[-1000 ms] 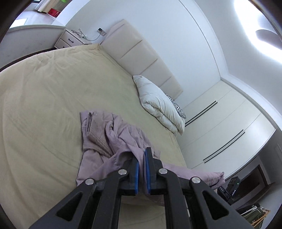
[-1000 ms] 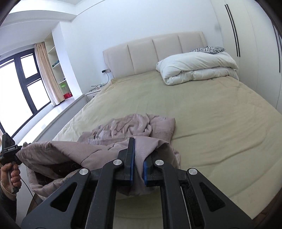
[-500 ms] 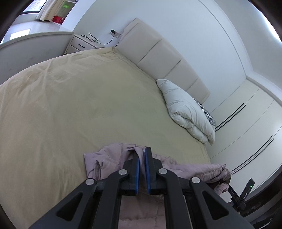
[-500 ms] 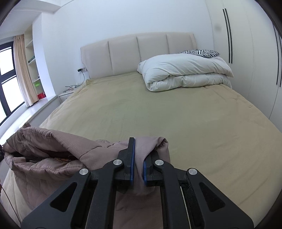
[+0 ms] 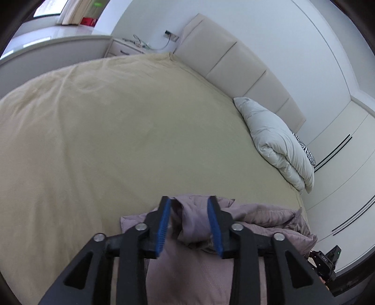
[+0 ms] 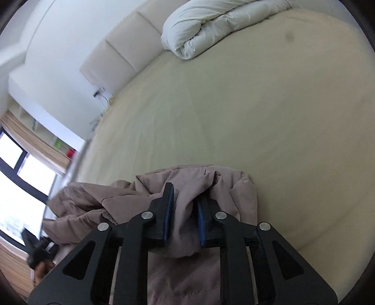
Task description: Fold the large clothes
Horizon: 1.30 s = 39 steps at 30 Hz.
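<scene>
A mauve padded jacket (image 5: 262,218) lies bunched at the near edge of the beige bed (image 5: 105,140). My left gripper (image 5: 189,204) is open, its blue pads apart with a fold of the jacket loose between them. In the right wrist view the jacket (image 6: 100,201) spreads to the left. My right gripper (image 6: 185,194) has its jaws parted, with a bulge of jacket fabric filling the gap between the pads. The other gripper shows at the far edge of each view (image 5: 325,260) (image 6: 37,248).
A folded white duvet (image 5: 279,143) (image 6: 211,21) and a zebra-print pillow (image 5: 304,150) lie by the padded headboard (image 5: 234,61). A nightstand (image 5: 124,47) with cables stands left of the bed. White wardrobes (image 5: 346,178) line the right wall. Windows (image 6: 14,164) are at left.
Both grippers have opened from shut on the jacket. The jacket has come down onto the near edge of the bed. The right wrist view has tilted and dipped toward the bed.
</scene>
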Each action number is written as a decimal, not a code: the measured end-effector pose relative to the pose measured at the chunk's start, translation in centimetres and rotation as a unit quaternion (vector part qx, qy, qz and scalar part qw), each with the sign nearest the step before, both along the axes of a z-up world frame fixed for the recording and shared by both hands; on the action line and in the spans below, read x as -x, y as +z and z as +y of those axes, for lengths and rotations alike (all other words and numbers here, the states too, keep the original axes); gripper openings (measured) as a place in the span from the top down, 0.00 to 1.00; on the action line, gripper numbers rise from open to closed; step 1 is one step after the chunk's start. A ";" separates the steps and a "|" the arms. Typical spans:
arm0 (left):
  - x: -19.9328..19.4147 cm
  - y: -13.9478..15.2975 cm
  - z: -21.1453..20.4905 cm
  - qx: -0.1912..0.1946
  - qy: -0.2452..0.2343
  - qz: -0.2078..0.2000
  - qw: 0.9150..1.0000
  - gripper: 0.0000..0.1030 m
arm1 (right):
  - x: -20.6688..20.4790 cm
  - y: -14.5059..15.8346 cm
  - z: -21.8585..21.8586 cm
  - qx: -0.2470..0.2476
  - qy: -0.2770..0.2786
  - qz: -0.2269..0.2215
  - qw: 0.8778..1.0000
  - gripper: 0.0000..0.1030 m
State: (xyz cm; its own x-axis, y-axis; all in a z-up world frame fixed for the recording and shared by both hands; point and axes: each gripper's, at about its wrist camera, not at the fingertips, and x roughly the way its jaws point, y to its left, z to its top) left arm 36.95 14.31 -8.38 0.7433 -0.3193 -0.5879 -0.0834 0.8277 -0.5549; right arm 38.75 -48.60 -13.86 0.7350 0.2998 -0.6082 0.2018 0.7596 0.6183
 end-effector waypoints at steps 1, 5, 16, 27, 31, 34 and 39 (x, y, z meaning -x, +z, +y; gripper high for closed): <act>1.1 1.0 -0.2 -0.011 0.006 -0.019 1.000 0.48 | 0.5 0.1 -0.6 -0.016 -0.006 -0.010 1.000 0.62; 3.3 4.2 -4.5 -0.085 -0.045 -0.064 0.993 0.46 | 3.7 1.6 -0.6 -0.048 -0.020 -0.051 0.997 0.00; 0.4 0.1 -18.0 -0.328 -0.150 -0.061 0.931 0.46 | 1.2 4.8 19.9 0.304 0.201 -0.002 0.931 0.31; -7.1 -5.3 -16.8 -0.300 -0.136 0.002 0.944 0.39 | -7.8 -2.1 19.4 0.322 0.140 0.058 0.935 0.29; -7.0 -6.2 -17.0 -0.298 -0.136 0.002 0.945 0.39 | -9.4 -3.9 18.5 0.309 0.140 0.058 0.939 0.27; -6.9 -6.4 -17.1 -0.305 -0.134 0.002 0.943 0.38 | -9.1 -4.8 18.0 0.304 0.133 0.040 0.942 0.27; -7.0 -6.7 -16.9 -0.294 -0.137 0.005 0.946 0.38 | -8.7 -5.9 17.9 0.318 0.125 0.030 0.939 0.27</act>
